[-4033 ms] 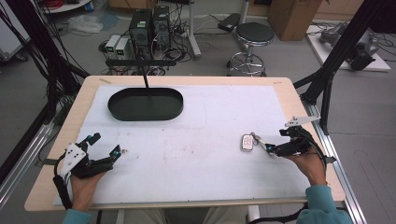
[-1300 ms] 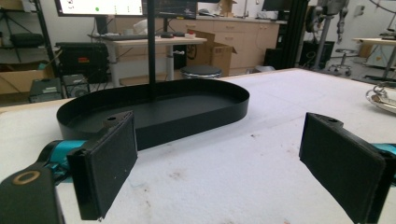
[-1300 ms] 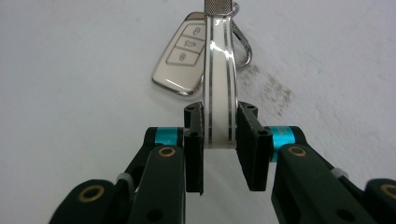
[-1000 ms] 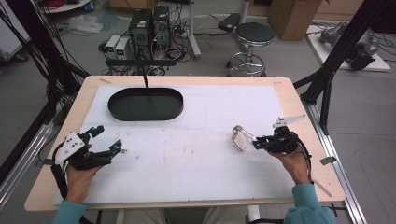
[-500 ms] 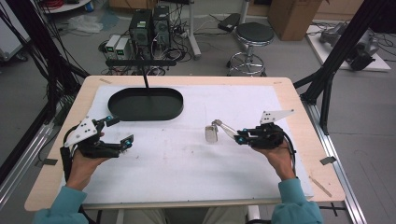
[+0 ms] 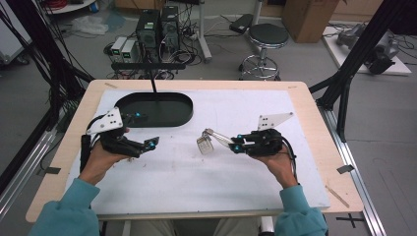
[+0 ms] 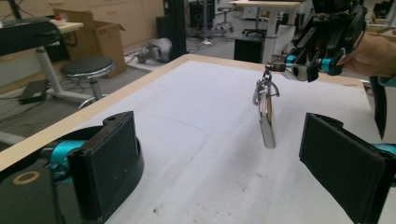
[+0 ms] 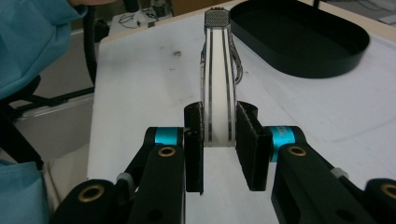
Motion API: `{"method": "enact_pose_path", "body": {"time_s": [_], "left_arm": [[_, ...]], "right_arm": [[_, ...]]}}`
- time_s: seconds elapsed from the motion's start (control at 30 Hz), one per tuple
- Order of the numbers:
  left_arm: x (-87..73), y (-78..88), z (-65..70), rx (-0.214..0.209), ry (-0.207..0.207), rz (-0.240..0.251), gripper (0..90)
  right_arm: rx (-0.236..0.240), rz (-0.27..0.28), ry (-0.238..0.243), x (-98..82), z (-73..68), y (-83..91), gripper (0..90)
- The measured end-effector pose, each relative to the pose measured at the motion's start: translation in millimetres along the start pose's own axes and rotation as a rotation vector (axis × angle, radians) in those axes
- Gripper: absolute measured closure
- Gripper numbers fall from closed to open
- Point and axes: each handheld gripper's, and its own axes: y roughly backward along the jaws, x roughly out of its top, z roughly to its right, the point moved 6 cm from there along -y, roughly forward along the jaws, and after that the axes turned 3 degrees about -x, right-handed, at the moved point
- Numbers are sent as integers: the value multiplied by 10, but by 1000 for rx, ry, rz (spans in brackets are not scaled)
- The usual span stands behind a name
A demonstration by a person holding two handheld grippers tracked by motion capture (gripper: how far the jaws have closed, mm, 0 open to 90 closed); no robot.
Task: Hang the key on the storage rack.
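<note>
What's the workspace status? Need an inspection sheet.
Surface: white mat on a wooden table, faint smudges.
Job's things: flat silver metal key fob with a ring and a hanging metal tag, lifted off the mat; black oval tray, empty.
Clutter: nothing seen.
Grippers: right hand-held gripper shut on the fob; left hand-held gripper open, tag hanging ahead of its jaws.
Cables: tangle behind the table.
Surroundings: round black stool, cardboard box.

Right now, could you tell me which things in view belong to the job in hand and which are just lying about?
In the job:
- right gripper, shut on the metal clip
- key fob hanging from the clip, off the table
- left gripper, jaws open, beside the fob
- black oval tray, probably the target

Lying about:
- stool
- cardboard box
- computer units
</note>
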Motion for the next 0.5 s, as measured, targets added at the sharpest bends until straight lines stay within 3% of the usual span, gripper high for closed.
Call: {"method": "enact_pose_path", "body": {"time_s": [0.1, 0.5], "left_arm": [[35, -68, 25, -18, -4, -11, 117], [192, -357, 187, -157, -39, -47, 120]], "right_arm": [[18, 8, 17, 55, -43, -72, 748], [91, 23, 72, 275, -211, -275, 747]]}}
